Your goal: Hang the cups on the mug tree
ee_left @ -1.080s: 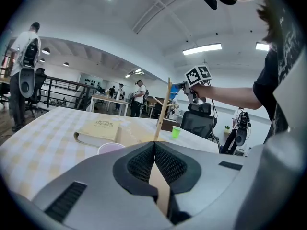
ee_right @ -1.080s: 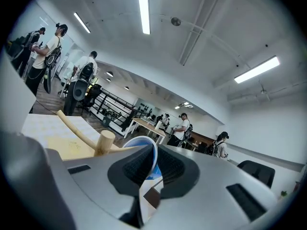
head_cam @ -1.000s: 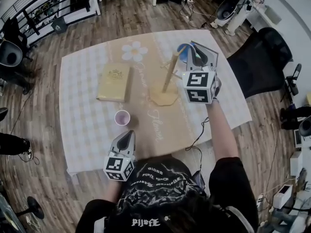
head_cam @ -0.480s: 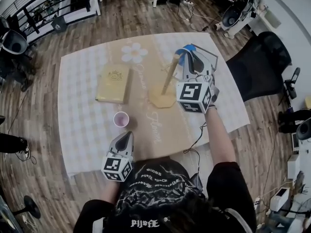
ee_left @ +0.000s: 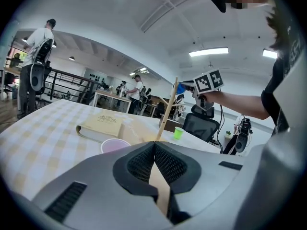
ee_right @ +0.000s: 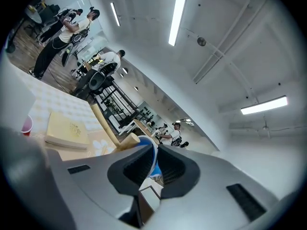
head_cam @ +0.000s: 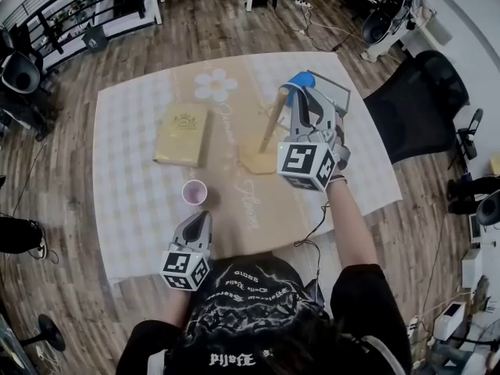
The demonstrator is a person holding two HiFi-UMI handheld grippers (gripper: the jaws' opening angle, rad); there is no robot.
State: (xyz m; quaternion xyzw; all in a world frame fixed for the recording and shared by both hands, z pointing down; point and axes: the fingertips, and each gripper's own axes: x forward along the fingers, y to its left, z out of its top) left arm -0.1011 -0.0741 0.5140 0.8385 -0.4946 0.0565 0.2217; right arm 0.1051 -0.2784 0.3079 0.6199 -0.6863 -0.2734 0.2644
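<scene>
Toward the far right corner of the bench [head_cam: 133,209], the right hand-held gripper [head_cam: 308,92] pinches the blue cup [head_cam: 301,79] by its wall, just beside the top of the mug tree [head_cam: 269,127], its jaws just easing wider. By the near edge, the left hand-held gripper [head_cam: 201,221] rests pressed together and empty, near the pink cup [head_cam: 194,191].

three cups [head_cam: 195,191] [head_cam: 301,79] [ee_left: 178,133], one mug tree [head_cam: 270,125], one book [head_cam: 183,133].

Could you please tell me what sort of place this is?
Probably an open-plan lab or office: a black office chair beside the table, people at desks behind, strip lights overhead.
</scene>
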